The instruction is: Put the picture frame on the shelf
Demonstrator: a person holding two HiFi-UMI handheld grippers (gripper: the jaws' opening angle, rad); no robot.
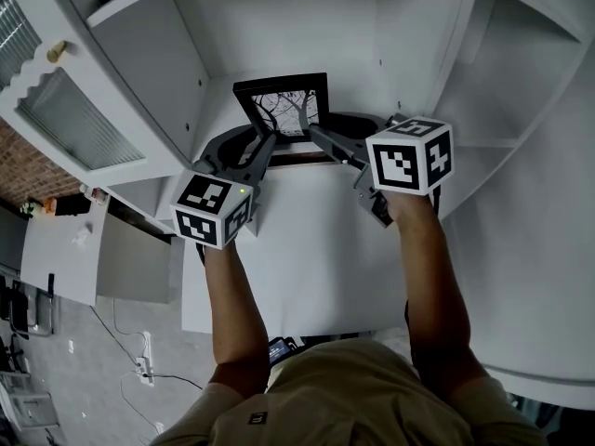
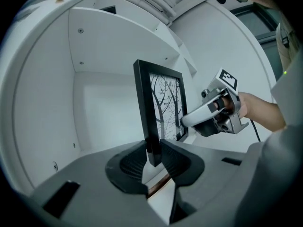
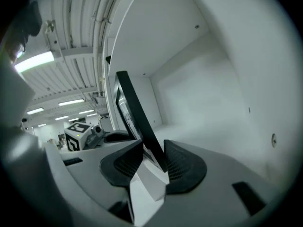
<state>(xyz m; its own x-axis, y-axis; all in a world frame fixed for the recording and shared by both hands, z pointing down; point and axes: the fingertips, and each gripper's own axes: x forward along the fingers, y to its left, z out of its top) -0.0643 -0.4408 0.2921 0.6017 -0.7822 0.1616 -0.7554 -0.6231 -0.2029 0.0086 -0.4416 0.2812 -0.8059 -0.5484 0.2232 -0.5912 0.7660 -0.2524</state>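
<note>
A black picture frame (image 1: pixel 282 110) with a bare-tree print stands upright on the white shelf (image 1: pixel 307 240), deep in the middle compartment. My left gripper (image 1: pixel 264 144) is at the frame's left edge. In the left gripper view, that edge (image 2: pixel 144 112) sits between the open jaws, with the pads (image 2: pixel 130 164) close on either side. My right gripper (image 1: pixel 321 136) is at the frame's right edge. Its jaws are open too. The tilted edge (image 3: pixel 137 122) passes between them, near the right pad (image 3: pixel 182 167).
White side walls (image 1: pixel 177 91) and a back wall close in the compartment around the frame. A brown strip (image 1: pixel 302 158) runs along the shelf under the frame. Further shelf bays (image 1: pixel 502 72) lie to the right. Below left are grey floor, a cable and a power strip (image 1: pixel 141 368).
</note>
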